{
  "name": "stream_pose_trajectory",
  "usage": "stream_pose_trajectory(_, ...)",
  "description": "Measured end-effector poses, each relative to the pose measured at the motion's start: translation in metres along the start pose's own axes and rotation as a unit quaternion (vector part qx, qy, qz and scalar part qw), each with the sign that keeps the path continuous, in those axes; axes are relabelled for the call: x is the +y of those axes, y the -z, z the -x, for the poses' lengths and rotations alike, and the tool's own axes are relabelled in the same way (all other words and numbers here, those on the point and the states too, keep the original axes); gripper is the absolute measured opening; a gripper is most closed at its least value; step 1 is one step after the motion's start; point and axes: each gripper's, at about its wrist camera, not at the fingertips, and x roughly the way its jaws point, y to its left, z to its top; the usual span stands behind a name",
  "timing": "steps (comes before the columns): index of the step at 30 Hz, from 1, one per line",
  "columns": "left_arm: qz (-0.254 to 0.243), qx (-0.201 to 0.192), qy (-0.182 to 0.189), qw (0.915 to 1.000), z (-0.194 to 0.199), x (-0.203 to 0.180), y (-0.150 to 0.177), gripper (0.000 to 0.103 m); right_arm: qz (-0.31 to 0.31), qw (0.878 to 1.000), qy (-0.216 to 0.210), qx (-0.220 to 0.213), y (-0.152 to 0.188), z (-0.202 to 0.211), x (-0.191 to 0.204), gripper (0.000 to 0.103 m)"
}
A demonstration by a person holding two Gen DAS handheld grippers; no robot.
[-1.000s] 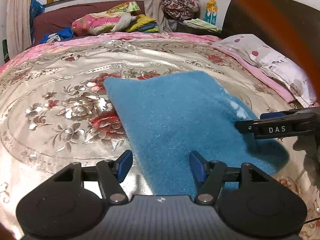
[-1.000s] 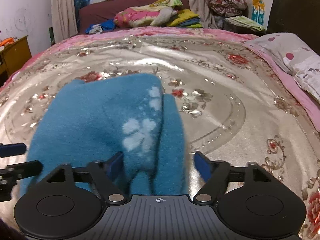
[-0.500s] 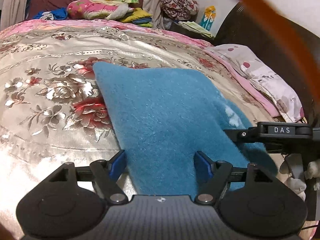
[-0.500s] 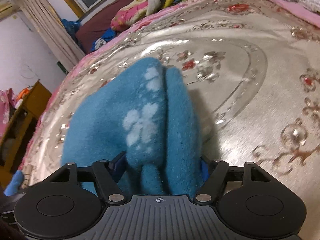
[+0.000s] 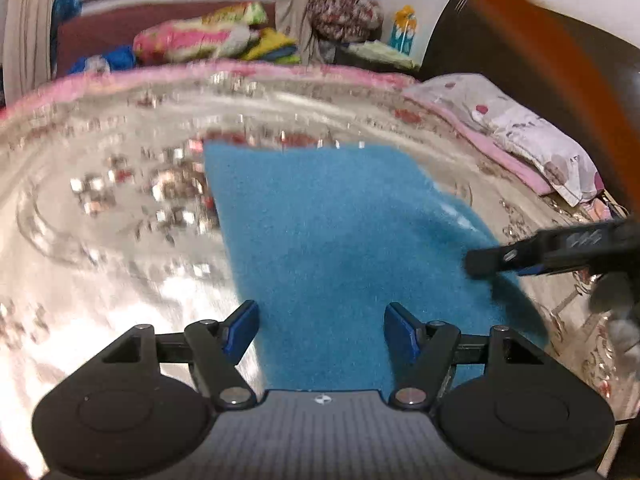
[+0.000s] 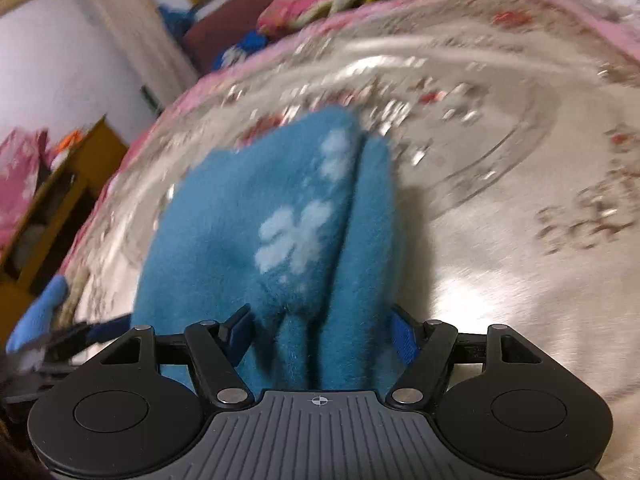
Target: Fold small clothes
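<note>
Both grippers have swung across the bed since a second ago, the right one rolling so its view tilts. Blue fleece garment (image 5: 332,240) lies on the shiny floral bedspread (image 5: 100,240), near edge gathered up. Right gripper (image 6: 320,336) jaws are clamped on a bunched fold with the pale paw print. Left gripper (image 5: 320,328) jaws straddle the fleece and are narrowing, pads not yet pressing. Looks like mid-fold, edge being carried over. No containers in play; cabinet (image 6: 60,208) contents unclear.
</note>
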Motion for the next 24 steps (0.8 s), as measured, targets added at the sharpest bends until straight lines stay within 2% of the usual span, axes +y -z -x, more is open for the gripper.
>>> stream_pose_trajectory(4, -0.017, -0.023, -0.020, 0.9994, 0.005, -0.010, -0.013, 0.073, 0.039, 0.997, 0.024, -0.068, -0.007, 0.034, 0.020, 0.070)
stream_pose_trajectory(6, -0.024, -0.030, -0.027, 0.9989, 0.006, -0.016, -0.017, 0.073, 0.069, 0.994, 0.023, -0.082, -0.008, 0.036, 0.034, 0.067)
stream_pose_trajectory(8, -0.030, -0.028, -0.033, 0.9986, 0.005, -0.020, -0.018, 0.073, 0.083, 0.994, 0.021, -0.073, -0.009, 0.022, 0.045, 0.059)
stream_pose_trajectory(10, -0.032, -0.014, -0.041, 0.9985, 0.000, -0.022, -0.018, 0.073, 0.091, 0.994, 0.029, -0.059, -0.010, 0.005, 0.049, 0.042)
stream_pose_trajectory(11, -0.032, -0.006, -0.045, 0.9985, -0.004, -0.023, -0.018, 0.073, 0.095, 0.993, 0.046, -0.047, -0.008, -0.004, 0.050, 0.038)
stream_pose_trajectory(13, -0.030, 0.013, -0.049, 0.9983, -0.013, -0.023, -0.017, 0.073, 0.094, 0.993, 0.071, -0.028, -0.007, -0.018, 0.044, 0.037)
stream_pose_trajectory(15, -0.031, 0.024, -0.058, 0.9976, -0.018, -0.024, -0.014, 0.073, 0.076, 0.995, 0.068, -0.021, -0.004, -0.024, 0.036, 0.037)
stream_pose_trajectory(19, -0.034, 0.026, -0.067, 0.9968, -0.016, -0.028, -0.011, 0.073, 0.094, 0.992, 0.085, -0.022, 0.001, -0.016, 0.047, 0.037)
stream_pose_trajectory(24, -0.030, 0.029, -0.069, 0.9967, -0.011, -0.029, -0.008, 0.073, 0.122, 0.987, 0.099, -0.045, 0.012, 0.005, 0.062, 0.039)
